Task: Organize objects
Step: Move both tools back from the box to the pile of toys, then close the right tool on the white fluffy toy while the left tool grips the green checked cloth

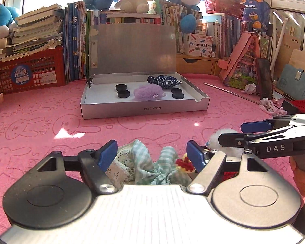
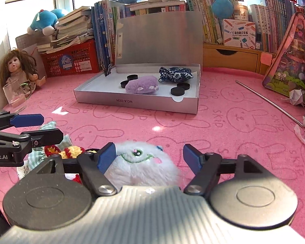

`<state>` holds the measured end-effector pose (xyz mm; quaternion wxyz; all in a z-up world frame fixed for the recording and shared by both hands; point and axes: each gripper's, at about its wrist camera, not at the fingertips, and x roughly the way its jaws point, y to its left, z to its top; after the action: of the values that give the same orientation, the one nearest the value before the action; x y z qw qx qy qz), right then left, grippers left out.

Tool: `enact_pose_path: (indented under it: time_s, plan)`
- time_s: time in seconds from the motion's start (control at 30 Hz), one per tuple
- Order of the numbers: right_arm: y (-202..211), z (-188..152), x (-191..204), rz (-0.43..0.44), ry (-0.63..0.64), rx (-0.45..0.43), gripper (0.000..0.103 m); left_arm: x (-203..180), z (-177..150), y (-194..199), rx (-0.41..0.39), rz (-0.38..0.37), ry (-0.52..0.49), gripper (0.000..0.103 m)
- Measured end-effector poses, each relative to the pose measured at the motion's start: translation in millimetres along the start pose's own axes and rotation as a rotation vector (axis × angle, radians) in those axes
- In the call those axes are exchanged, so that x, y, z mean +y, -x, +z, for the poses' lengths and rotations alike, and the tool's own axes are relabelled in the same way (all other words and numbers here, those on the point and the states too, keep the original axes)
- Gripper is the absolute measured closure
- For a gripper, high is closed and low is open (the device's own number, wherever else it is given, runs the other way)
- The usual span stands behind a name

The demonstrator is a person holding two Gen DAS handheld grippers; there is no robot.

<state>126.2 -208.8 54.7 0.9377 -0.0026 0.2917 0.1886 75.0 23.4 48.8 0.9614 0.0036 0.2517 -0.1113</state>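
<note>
The left gripper [image 1: 152, 154] stands wide around the green checked cloth [image 1: 152, 166], pads not pressing; the right gripper [image 2: 150, 158] gapes either side of the white fluffy toy [image 2: 140, 162], gripping nothing. Risk: closing now could snag the neighbouring red-and-yellow crochet piece [image 2: 69, 150]. Farther off, well apart, waits the open box [image 1: 144, 109].

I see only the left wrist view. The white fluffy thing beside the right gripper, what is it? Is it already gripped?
Observer: It is a white plush toy with a stitched green eye. It lies between the open fingers of the right gripper, not clamped.
Operator: What is at the far left, beyond the silver box?
Observer: A doll sits by the wall, with a glass mug in front of it.
</note>
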Motion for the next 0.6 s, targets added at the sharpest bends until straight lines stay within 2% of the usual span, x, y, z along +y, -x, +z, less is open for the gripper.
enact_pose_path:
  time_s: [0.33,0.6]
  plan:
    - [2.1,-12.0,3.5,0.026,-0.014,0.009,0.016,0.6,-25.6,18.2,0.019,-0.004,0.020,0.024]
    - [-0.6,-20.7,9.3,0.043,-0.001,0.018,0.012,1.4,-40.6,12.0,0.062,-0.005,0.057,0.024]
